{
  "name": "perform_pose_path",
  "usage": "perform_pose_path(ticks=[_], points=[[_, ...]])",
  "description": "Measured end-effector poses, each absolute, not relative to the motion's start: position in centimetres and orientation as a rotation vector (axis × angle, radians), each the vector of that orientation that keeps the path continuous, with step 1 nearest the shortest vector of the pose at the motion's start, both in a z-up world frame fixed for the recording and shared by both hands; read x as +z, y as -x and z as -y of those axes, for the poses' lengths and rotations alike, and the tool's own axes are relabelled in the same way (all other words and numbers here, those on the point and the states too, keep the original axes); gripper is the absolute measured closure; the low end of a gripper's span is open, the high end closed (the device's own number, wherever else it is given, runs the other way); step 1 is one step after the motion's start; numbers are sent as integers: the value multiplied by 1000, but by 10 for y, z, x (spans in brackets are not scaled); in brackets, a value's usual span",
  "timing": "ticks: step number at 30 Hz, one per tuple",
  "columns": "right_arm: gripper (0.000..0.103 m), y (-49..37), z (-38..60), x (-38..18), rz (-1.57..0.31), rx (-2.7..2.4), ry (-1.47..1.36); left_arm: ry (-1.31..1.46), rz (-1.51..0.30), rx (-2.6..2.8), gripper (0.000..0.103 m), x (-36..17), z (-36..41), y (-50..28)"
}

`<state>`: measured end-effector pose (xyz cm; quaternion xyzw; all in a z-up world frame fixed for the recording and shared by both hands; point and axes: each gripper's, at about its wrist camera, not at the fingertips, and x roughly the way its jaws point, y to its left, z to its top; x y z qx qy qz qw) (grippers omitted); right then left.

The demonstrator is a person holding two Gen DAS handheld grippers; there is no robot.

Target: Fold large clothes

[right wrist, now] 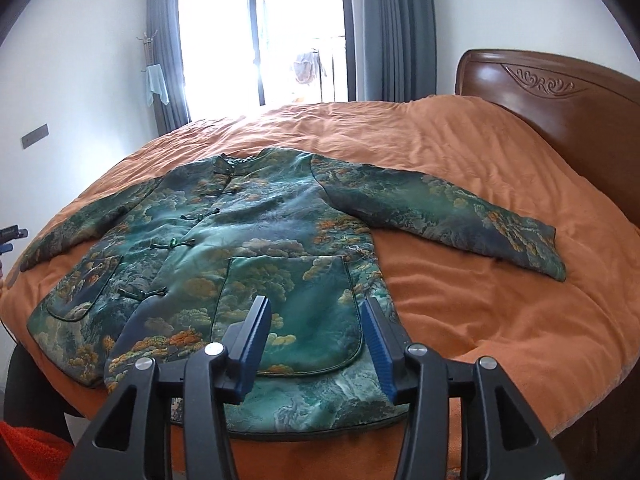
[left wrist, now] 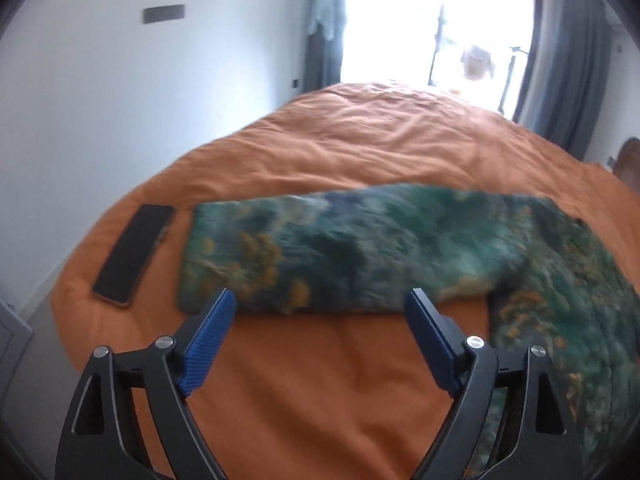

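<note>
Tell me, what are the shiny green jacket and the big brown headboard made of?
The green cloud-patterned jacket looks like padded satin or brocade: it has a soft sheen, woven orange clouds and knotted cloth buttons. The dark brown carved headboard looks like varnished wood: glossy highlights and a carved scroll.

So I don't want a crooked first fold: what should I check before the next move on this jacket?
1. Jacket spread flat, front up, on the bed cover: ok.
2. Both sleeves stretched out sideways: ok.
3. Left gripper open and empty over the sleeve edge: ok.
4. Right gripper open, nothing pinched, above the hem: ok.
5. Phone lies close beside the sleeve cuff, apart from it: ok.
6. Knot buttons all fastened: cannot tell.
</note>
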<state>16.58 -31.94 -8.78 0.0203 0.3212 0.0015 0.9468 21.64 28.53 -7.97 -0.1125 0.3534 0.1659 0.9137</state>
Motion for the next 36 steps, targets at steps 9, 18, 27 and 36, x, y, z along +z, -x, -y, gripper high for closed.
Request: perform_pose_path(ticks=[9, 18, 27, 36], points=[[50, -163, 312, -85, -636, -25, -21, 136, -781, 1, 14, -108, -101, -246], [49, -167, 318, -104, -687, -35, -71, 89, -718, 55, 5, -109, -76, -270], [49, -176, 303, -108, -688, 4, -78, -30, -905, 82, 0, -189, -63, -321], [49, -173, 302, -118, -704, 10, -73, -13, -860, 89, 0, -192, -66, -312]])
